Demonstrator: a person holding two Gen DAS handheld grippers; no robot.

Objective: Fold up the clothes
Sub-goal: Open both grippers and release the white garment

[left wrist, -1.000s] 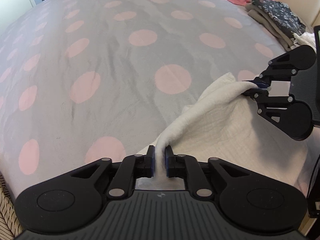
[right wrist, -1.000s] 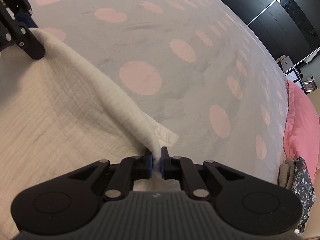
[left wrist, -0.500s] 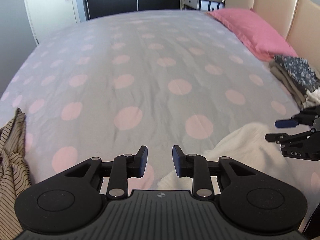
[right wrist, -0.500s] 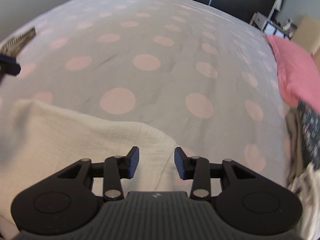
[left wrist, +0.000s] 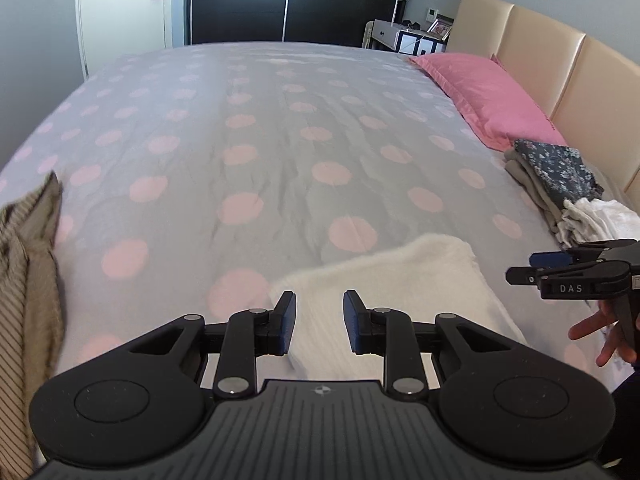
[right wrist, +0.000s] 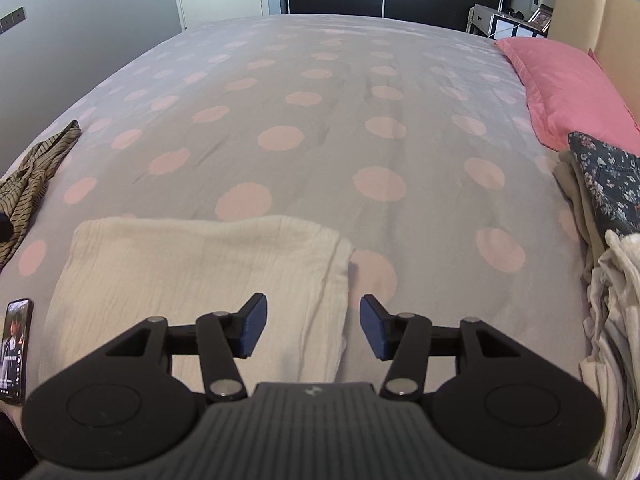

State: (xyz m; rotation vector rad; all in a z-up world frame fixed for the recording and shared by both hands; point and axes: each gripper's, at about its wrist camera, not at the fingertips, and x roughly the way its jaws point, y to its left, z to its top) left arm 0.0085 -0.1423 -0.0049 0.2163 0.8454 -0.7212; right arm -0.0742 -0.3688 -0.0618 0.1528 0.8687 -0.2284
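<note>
Left wrist view: the right gripper (left wrist: 520, 268), at the right edge, bears the lettering "DAS". The left gripper (left wrist: 318, 322) has its jaws wide and empty above the folded white muslin cloth (left wrist: 400, 292), lower centre on the polka-dot bed (left wrist: 260, 140); broad bare cover lies beyond.

Right wrist view: the right gripper (right wrist: 313, 330), jaws wide, hangs over the crinkled cloth's (right wrist: 192, 264) right edge. A lit phone (right wrist: 16, 344) lies lower left.

A folded cream muslin cloth (right wrist: 200, 272) lies on the polka-dot bedspread (right wrist: 320, 128) at six o'clock, a striped brown garment (right wrist: 28, 184) at nine, stacked folded clothes (right wrist: 608, 200) at three, a pink pillow (right wrist: 568, 88) at two.
</note>
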